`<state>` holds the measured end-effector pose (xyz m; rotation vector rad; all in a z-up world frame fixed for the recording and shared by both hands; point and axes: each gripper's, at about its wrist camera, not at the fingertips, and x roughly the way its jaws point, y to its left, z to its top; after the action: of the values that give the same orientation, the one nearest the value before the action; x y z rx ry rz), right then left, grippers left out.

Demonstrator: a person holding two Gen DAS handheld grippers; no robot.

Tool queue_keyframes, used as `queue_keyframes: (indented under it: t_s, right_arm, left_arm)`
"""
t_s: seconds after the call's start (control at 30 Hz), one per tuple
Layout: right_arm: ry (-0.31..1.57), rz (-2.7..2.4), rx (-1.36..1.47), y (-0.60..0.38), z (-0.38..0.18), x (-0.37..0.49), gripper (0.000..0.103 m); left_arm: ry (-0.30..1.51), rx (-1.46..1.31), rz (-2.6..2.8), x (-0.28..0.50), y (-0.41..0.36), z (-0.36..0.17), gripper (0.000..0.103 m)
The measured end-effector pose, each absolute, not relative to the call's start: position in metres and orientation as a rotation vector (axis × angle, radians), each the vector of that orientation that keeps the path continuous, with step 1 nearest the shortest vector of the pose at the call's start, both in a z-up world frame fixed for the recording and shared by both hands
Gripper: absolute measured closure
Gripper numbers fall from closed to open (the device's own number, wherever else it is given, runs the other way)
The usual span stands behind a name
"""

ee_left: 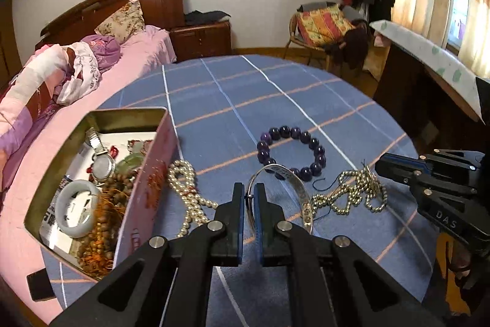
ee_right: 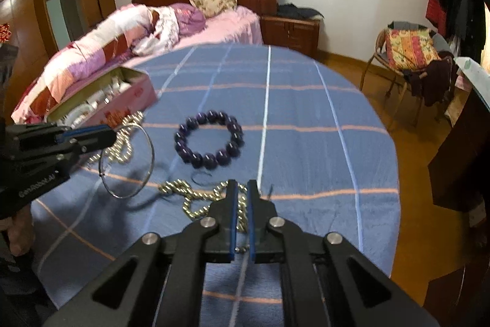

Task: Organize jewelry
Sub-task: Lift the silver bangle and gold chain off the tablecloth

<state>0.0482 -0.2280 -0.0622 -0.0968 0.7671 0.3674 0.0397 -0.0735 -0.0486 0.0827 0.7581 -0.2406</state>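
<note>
Jade bangle (ee_left: 75, 209) in tin (ee_left: 144, 189) shows only leftward.

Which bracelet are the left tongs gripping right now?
The thin silver bangle, clamped in the left tongs. The purple bead bracelet lies untouched on the blue cloth.

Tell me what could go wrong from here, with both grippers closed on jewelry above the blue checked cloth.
1. The left gripper pinches the thin silver bangle only at its rim, so the bangle could swing or slip out before reaching the pink metal tin.
2. The right gripper holds the gold-coloured bead chain, which trails in loops on the cloth and might snag the dark purple bead bracelet's loose cord nearby.
</note>
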Motion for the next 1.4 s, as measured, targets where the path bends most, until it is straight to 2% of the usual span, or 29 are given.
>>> queue_keyframes:
  t_s: [0.2, 0.23, 0.27, 0.33, 0.37, 0.4, 0.5, 0.57, 0.6, 0.67, 0.7, 0.73, 1.0, 1.4]
  right_arm:
    - [0.777, 0.401, -0.115, -0.217, -0.063, 0.050, 0.095]
    - [0.784, 0.402, -0.105, -0.217, -0.065, 0.052, 0.091]
    - [0.795, 0.400, -0.103, -0.218, -0.068, 0.054, 0.086]
    - [0.815, 0.380, -0.123, -0.216, -0.075, 0.058, 0.040]
    - [0.821, 0.368, -0.137, -0.215, -0.078, 0.059, 0.034]
    - [0.825, 0.359, -0.145, -0.215, -0.081, 0.059, 0.032]
    - [0.868, 0.351, -0.156, -0.216, -0.090, 0.064, 0.034]
    - [0.883, 0.348, -0.161, -0.217, -0.095, 0.065, 0.039]
    - [0.892, 0.352, -0.163, -0.218, -0.097, 0.065, 0.051]
    - [0.877, 0.348, -0.173, -0.220, -0.099, 0.063, 0.067]
    - [0.876, 0.351, -0.171, -0.220, -0.099, 0.062, 0.081]
    - [0.876, 0.351, -0.173, -0.220, -0.099, 0.062, 0.087]
    - [0.860, 0.353, -0.149, -0.222, -0.096, 0.058, 0.090]
    - [0.709, 0.384, -0.123, -0.208, -0.042, 0.042, 0.090]
  left_arm:
    - [0.724, 0.067, -0.243, 0.035, -0.070, -0.038, 0.099]
    - [0.722, 0.066, -0.245, 0.035, -0.070, -0.037, 0.099]
    - [0.720, 0.065, -0.247, 0.034, -0.070, -0.037, 0.099]
    - [0.722, 0.068, -0.251, 0.035, -0.070, -0.037, 0.099]
    - [0.723, 0.068, -0.251, 0.035, -0.069, -0.038, 0.099]
    - [0.726, 0.069, -0.250, 0.036, -0.069, -0.039, 0.099]
    - [0.736, 0.066, -0.250, 0.036, -0.067, -0.042, 0.099]
    - [0.741, 0.061, -0.248, 0.037, -0.066, -0.044, 0.099]
    - [0.745, 0.060, -0.248, 0.037, -0.066, -0.045, 0.099]
    - [0.750, 0.055, -0.246, 0.038, -0.065, -0.046, 0.099]
    - [0.750, 0.055, -0.246, 0.038, -0.065, -0.046, 0.099]
    - [0.751, 0.055, -0.246, 0.038, -0.065, -0.046, 0.099]
    - [0.754, 0.051, -0.245, 0.038, -0.063, -0.045, 0.099]
    - [0.728, 0.032, -0.249, 0.033, -0.057, -0.034, 0.099]
